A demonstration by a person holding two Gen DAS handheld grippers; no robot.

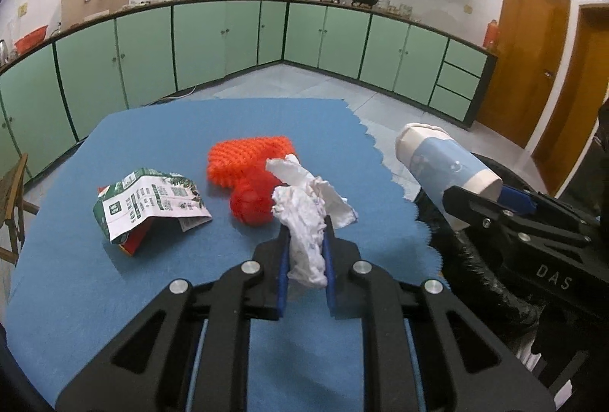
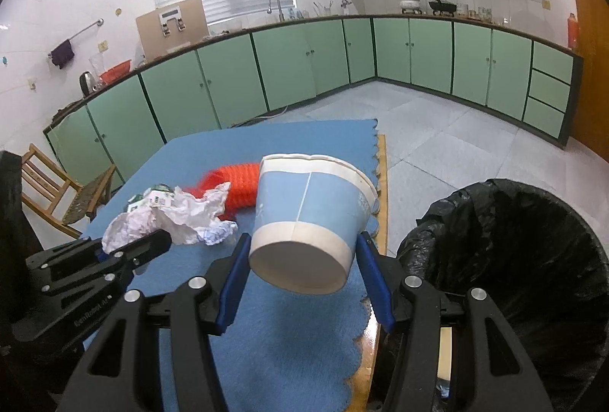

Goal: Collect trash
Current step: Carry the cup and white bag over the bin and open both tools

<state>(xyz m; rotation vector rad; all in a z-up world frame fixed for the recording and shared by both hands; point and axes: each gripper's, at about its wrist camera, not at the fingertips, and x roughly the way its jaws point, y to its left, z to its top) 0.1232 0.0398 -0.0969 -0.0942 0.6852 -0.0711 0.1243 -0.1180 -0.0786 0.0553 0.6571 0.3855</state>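
Left wrist view showed the left hand-held gripper [image 1: 306,240] clamped on a crumpled white paper tissue [image 1: 310,218], lifted above the blue felt mat [image 1: 171,145] covering the counter. Behind it lay an orange spiky plastic toy [image 1: 243,164] and a torn green-and-white paper package [image 1: 152,201]. Right wrist view showed the right hand-held gripper [image 2: 302,248] clamped on a tilted blue-and-white paper cup [image 2: 308,218], beside a black-lined trash bin [image 2: 514,240].

Crumpled paper tissue [image 1: 308,221], matt paper cup [image 2: 312,218], fuzzy blue cloth mat [image 1: 182,130].
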